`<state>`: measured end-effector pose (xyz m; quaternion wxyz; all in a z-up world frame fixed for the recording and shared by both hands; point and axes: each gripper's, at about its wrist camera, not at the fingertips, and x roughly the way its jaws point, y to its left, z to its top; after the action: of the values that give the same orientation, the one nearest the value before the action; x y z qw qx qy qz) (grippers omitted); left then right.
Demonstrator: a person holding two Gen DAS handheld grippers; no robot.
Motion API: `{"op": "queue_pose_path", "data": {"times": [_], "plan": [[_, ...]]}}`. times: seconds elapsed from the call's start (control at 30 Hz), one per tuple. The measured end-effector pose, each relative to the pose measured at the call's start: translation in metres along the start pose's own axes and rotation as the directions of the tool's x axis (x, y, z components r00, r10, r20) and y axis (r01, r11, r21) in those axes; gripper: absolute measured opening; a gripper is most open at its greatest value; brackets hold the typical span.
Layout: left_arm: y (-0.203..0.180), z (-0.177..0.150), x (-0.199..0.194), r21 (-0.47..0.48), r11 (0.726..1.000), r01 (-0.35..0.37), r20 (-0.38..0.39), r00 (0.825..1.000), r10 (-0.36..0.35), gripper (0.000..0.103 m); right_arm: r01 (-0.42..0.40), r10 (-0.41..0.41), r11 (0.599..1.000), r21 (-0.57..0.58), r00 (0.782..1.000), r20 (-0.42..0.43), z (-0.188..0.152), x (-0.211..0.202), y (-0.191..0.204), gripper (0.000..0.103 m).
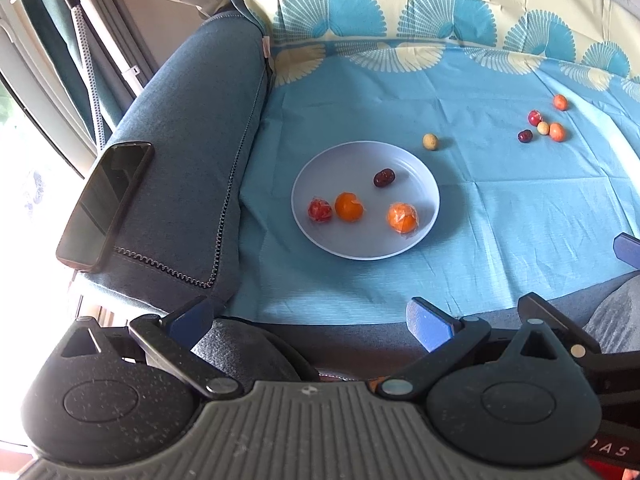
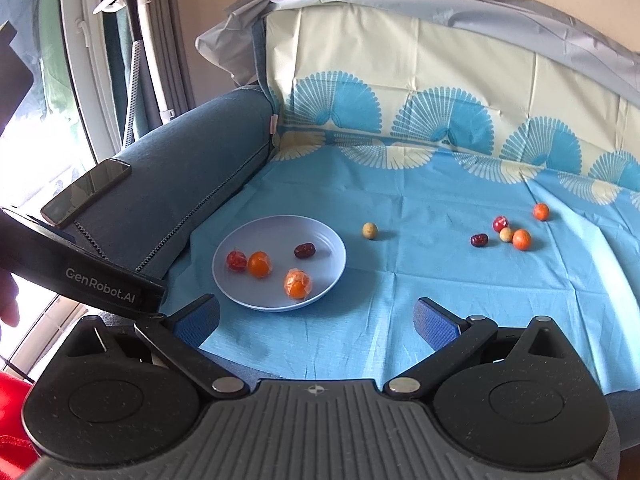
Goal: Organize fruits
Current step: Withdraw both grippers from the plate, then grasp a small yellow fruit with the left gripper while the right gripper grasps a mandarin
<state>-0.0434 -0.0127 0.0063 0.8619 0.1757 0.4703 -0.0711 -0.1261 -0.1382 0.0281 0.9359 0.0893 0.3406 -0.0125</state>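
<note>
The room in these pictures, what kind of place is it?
Probably a living room at home: a blue sofa with a patterned cloth spread over its seat, a phone on the armrest, and curtains by a bright window.

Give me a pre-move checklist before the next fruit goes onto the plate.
1. Left tool open and empty: ok.
2. Right tool open and empty: ok.
3. Plate has bare room among its four fruits: ok.
4. Tan fruit lies alone on the cloth, free to grasp: ok.
5. Far cluster spaced for a clean pick: not ok, fruits crowd together.
6. Phone on the armrest, apart from the plate: ok.
</note>
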Motion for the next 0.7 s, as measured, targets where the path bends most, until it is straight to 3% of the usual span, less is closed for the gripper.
{"op": "queue_pose_path", "data": {"times": [0.17, 0.33, 0.5, 0.7], "plan": [[-0.010, 0.015, 0.014, 0.005, 1.000, 0.022, -0.033, 0.999, -0.022, 0.103, 0.048, -0.048, 0.998, 0.035, 0.999, 0.013, -0.003, 0.013, -0.017, 0.102], [-0.035, 0.041, 0.030, 0.035, 0.998, 0.058, -0.030, 0.998, -0.057, 0.103, 0.191, -0.193, 0.971, 0.143, 0.981, 0.002, -0.011, 0.033, -0.064, 0.102], [-0.082, 0.079, 0.066, 0.097, 0.990, 0.105, -0.035, 0.994, -0.102, 0.103, 0.335, -0.337, 0.905, 0.264, 0.941, -0.037, -0.018, 0.064, -0.131, 0.102], [-0.131, 0.135, 0.139, 0.095, 0.984, 0.153, -0.121, 0.983, -0.141, 0.103, 0.474, -0.477, 0.820, 0.320, 0.876, -0.074, -0.009, 0.140, -0.219, 0.102]]}}
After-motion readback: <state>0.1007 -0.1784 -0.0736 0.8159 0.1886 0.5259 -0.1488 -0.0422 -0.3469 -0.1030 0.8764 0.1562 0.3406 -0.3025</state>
